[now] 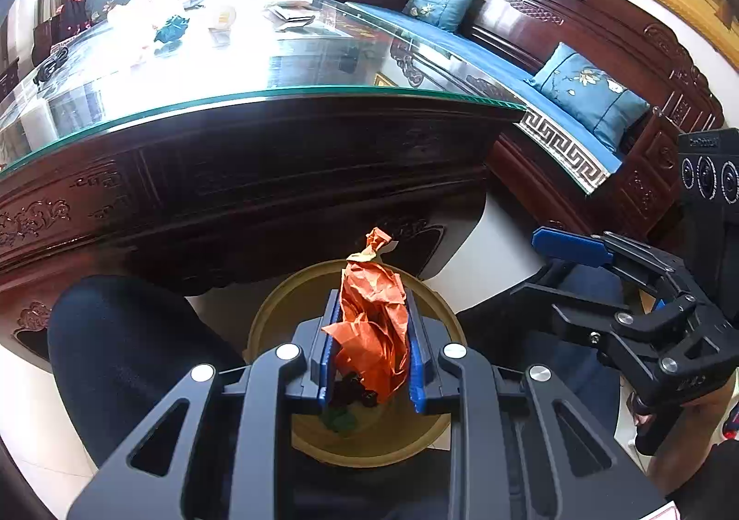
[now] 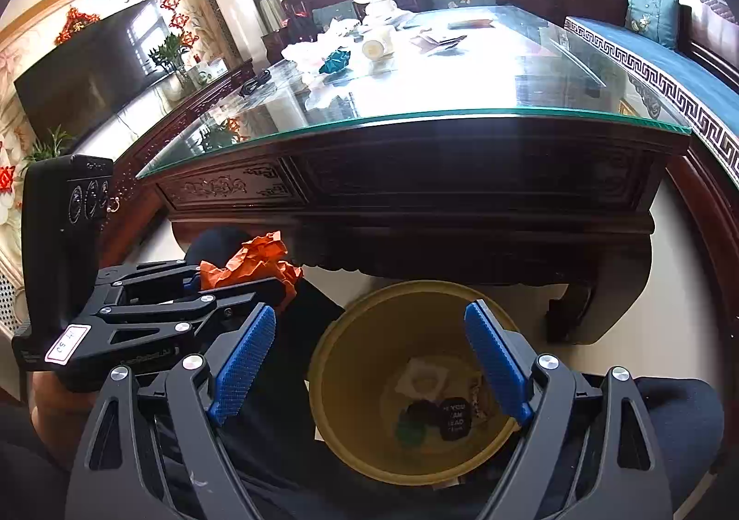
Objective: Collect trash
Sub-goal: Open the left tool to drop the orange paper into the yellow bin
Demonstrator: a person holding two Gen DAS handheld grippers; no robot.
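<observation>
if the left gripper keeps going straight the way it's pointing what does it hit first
Probably the yellow trash bin: the left gripper, shut on the crumpled orange paper, points into its opening. Depth is unclear.

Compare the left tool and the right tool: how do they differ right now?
The left tool is shut on the crumpled orange paper; the right tool is wide open and empty. In its own view the left tool sits above the yellow bin, while the right tool frames the bin's opening. Both have blue-padded black fingers.
</observation>
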